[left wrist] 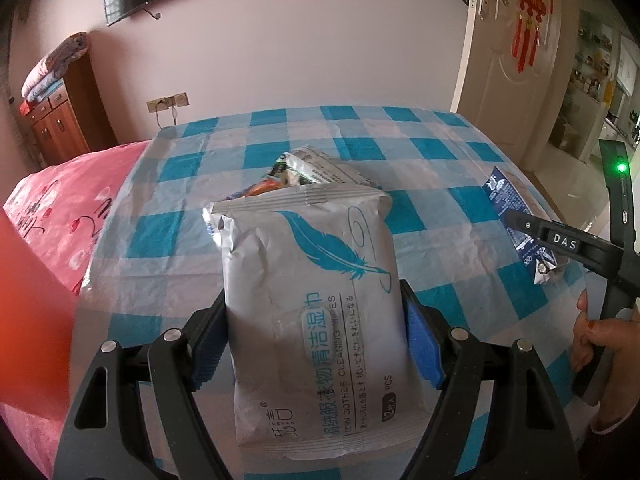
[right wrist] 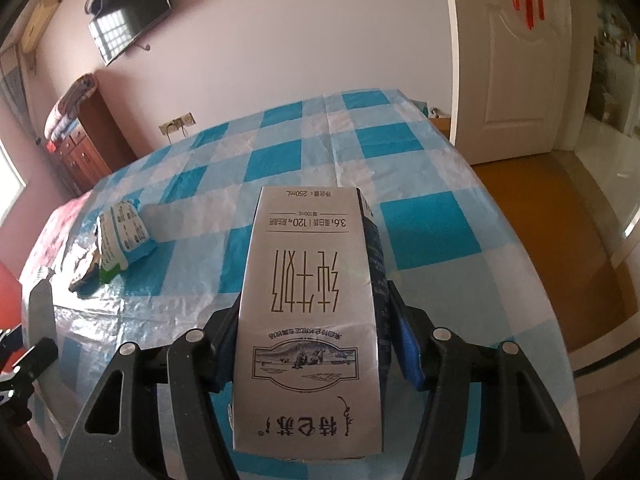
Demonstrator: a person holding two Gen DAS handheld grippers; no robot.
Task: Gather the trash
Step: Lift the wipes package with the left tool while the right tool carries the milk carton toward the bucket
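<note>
- Far to the left of the left tongs (left wrist: 316, 344), a red blurry shape (left wrist: 28, 280) fills the edge of the left wrist view, and I cannot tell what it is.
- Next to it, still left of the tongs, lies a pink blanket (left wrist: 72, 208) with little hearts on it.
- Behind that, by the wall, stands a brown wooden cabinet (left wrist: 60, 120) with folded blankets on top.
- Right in the middle, the left tongs are squeezed tight on a pack of cleaning wipes (left wrist: 316, 312).
- That pack is white with a blue feather drawn on it, and the blue pads (left wrist: 424, 344) press on both of its sides.
- Just past the tip of the pack, an opened snack wrapper (left wrist: 308, 170) lies on the blue and white checked tablecloth (left wrist: 420, 148).
- Off to the right of the left tongs, the other tool shows from the side, with a hand (left wrist: 588, 332) around its handle.
- Over in the right wrist view, the same wrapper (right wrist: 116, 236) lies well to the left of the right tongs (right wrist: 310, 344).
- Between the two fingers, the right tongs are clamped on a milk carton (right wrist: 308, 320).
- It is a silver carton, and its print reads upside down.
- Further right stands a white door (right wrist: 516, 80) with a red knot hanging on it.
</note>
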